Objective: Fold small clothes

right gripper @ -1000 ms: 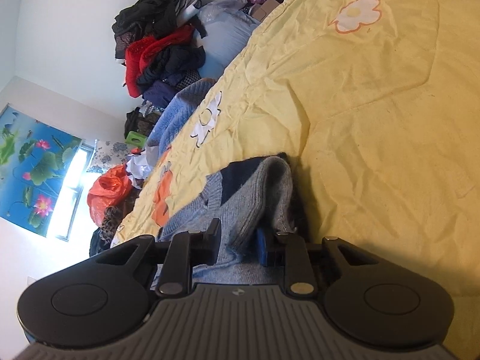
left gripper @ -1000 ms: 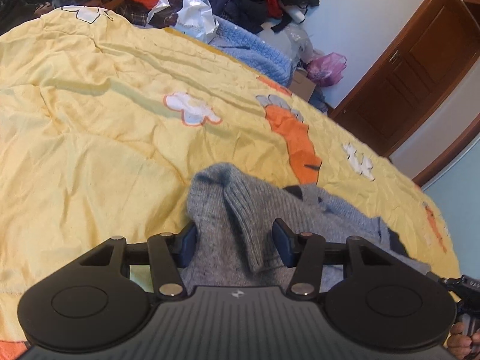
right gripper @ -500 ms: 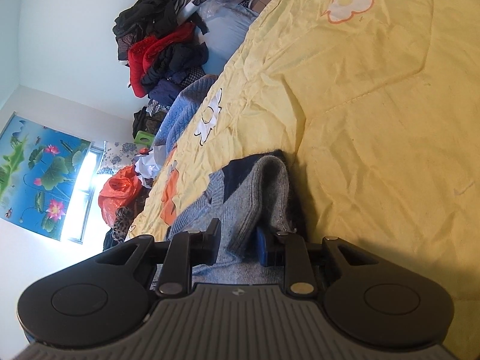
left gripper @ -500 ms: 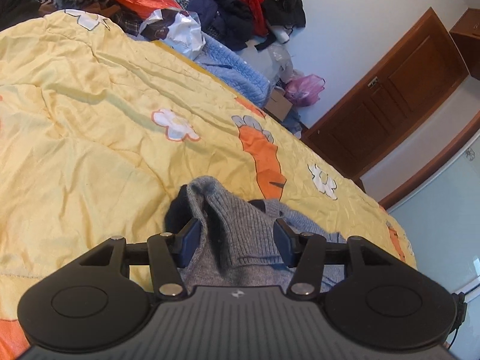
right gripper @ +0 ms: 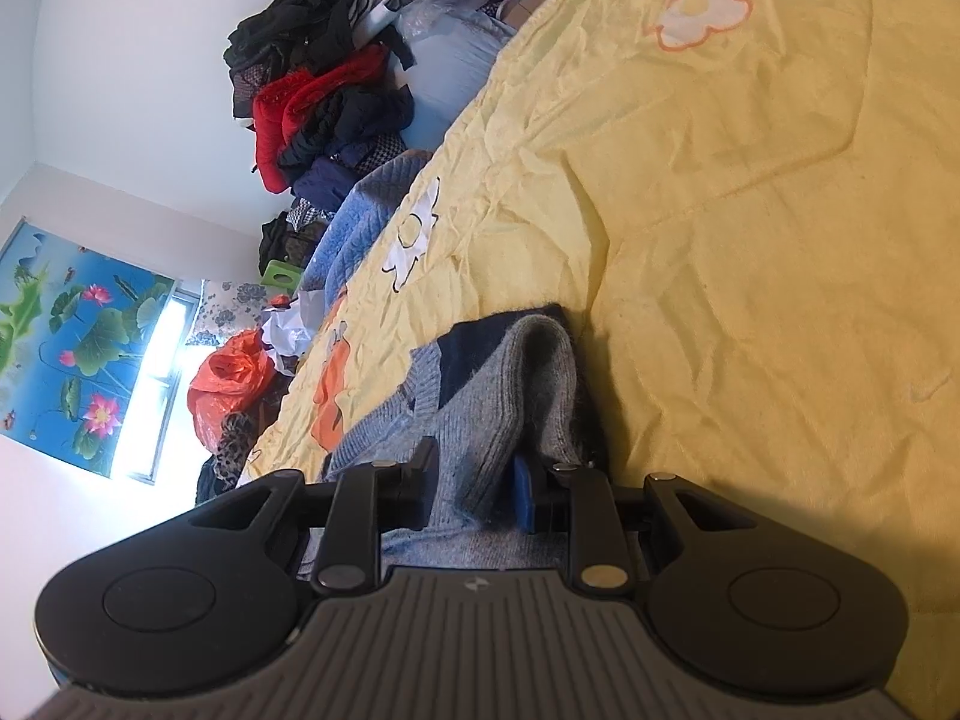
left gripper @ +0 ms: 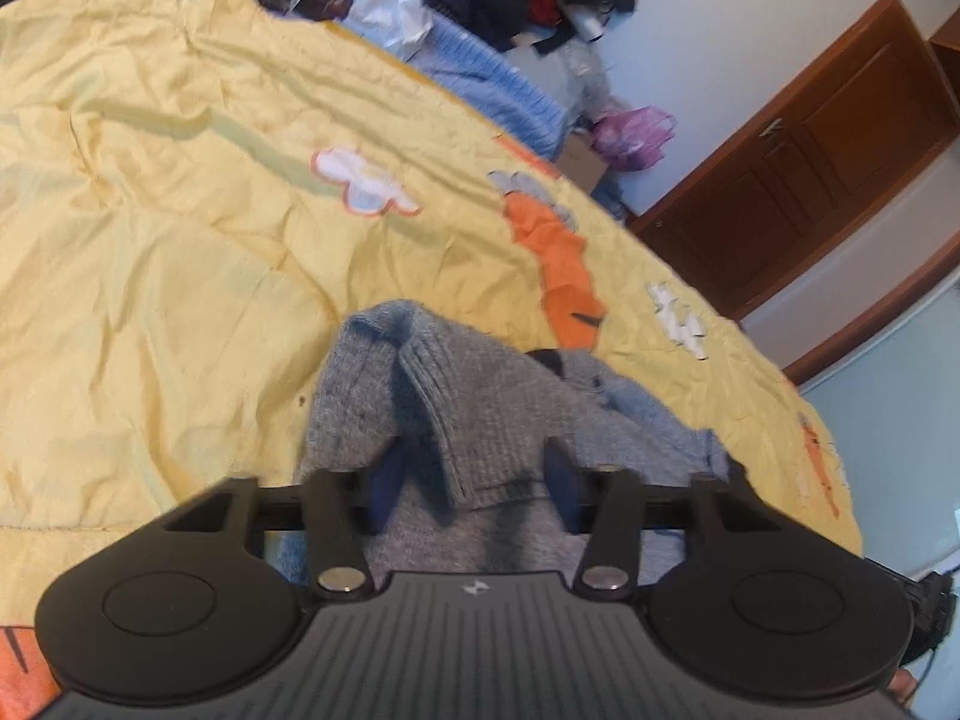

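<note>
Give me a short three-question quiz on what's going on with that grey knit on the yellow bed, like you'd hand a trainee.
1. True or false: the grey sweater lies on a yellow quilt printed with flowers and carrots.
2. Multiple choice: where does the left hand-held gripper have the sweater? A) hanging from the wooden door B) between its two fingers C) nowhere near it
3. Fill in: in the right wrist view, knit fabric sits between the fingers of the right hand-held gripper, and beyond the quilt a pile of ____ leans against the wall.

Key: 1 true; 2 B; 3 clothes
</note>
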`<state>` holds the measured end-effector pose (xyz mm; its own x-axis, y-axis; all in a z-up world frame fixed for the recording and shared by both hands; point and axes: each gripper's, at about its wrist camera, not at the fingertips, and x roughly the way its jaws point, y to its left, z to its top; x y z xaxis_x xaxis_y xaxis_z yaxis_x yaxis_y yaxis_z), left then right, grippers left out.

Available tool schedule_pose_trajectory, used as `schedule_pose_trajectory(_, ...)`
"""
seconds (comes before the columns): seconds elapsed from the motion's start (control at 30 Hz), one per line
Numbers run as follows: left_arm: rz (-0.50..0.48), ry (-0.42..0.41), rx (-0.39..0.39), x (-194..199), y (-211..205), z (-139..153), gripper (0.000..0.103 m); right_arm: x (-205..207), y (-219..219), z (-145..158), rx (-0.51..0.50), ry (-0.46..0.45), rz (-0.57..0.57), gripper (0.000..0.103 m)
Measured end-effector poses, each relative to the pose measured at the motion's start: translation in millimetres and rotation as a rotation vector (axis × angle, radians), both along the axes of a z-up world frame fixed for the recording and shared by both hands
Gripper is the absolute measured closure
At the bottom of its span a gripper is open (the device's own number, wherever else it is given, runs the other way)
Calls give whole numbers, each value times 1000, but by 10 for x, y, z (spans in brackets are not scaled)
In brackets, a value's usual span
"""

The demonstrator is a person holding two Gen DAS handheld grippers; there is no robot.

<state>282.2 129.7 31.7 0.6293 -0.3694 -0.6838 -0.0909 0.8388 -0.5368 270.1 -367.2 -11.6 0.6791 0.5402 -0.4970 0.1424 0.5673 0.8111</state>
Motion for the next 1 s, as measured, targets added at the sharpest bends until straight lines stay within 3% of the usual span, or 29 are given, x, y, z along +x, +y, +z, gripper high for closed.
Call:
schedule_pose_trajectory(0.03, -5, 10, 8, 47, -28, -13, 99, 13, 9, 19, -1, -14, -3, 86)
schedule_pose_trajectory(0.17, 64, -57, 30, 203, -36, 96, 99, 74, -87, 53, 68, -71, -94, 87)
schedule_pose_trajectory(0.23, 160, -111, -1, 260, 91, 123, 99, 73, -172, 4, 102, -91, -189, 87)
schedule_pose_trajectory(0.33, 148, -194, -95, 213, 231, 127, 97, -7, -242, -50, 120, -111, -299, 78)
schedule_pose_trajectory(0.37, 159, -182, -124, 165, 278, 116, 91, -41, -250, -54, 122, -95, -303, 55)
schedule_pose_trajectory(0.4, 165, -156, -145, 110, 325, 100, 79, -93, -248, -35, 117, -83, -302, 22)
schedule_pose_trajectory(0.43, 169, -137, -152, 26, 361, 97, 72, -184, -234, 3, 94, -88, -297, 9)
schedule_pose_trajectory(0.5, 179, -163, -111, -262, 393, 147, 41, -431, -178, 126, 42, -153, -231, 11)
schedule_pose_trajectory(0.57, 193, -222, -66, -595, 420, 215, 26, -709, -77, 244, -52, -185, -153, 11)
schedule_pose_trajectory(0.67, 176, -229, -71, -1060, 435, 206, 25, -1148, -13, 314, -148, -192, -98, 11)
schedule_pose_trajectory(0.73, 118, -184, -114, -1271, 374, 99, 25, -1438, -37, 280, -141, -175, -89, 11)
schedule_pose_trajectory(0.8, 64, -153, -90, -1368, 248, 23, 25, -1677, -51, 200, -111, -153, -90, 11)
schedule_pose_trajectory(0.87, 75, -124, -60, -1419, 156, -23, 25, -1863, -38, 101, -83, -114, -112, 11)
schedule_pose_trajectory(0.93, 116, -69, -124, -1533, 137, -111, 25, -1970, 1, 4, -56, -88, -107, 16)
schedule_pose_trajectory(1.0, 168, -87, -161, -1751, 128, -118, 25, -2078, 107, 27, -104, -101, -108, 16)
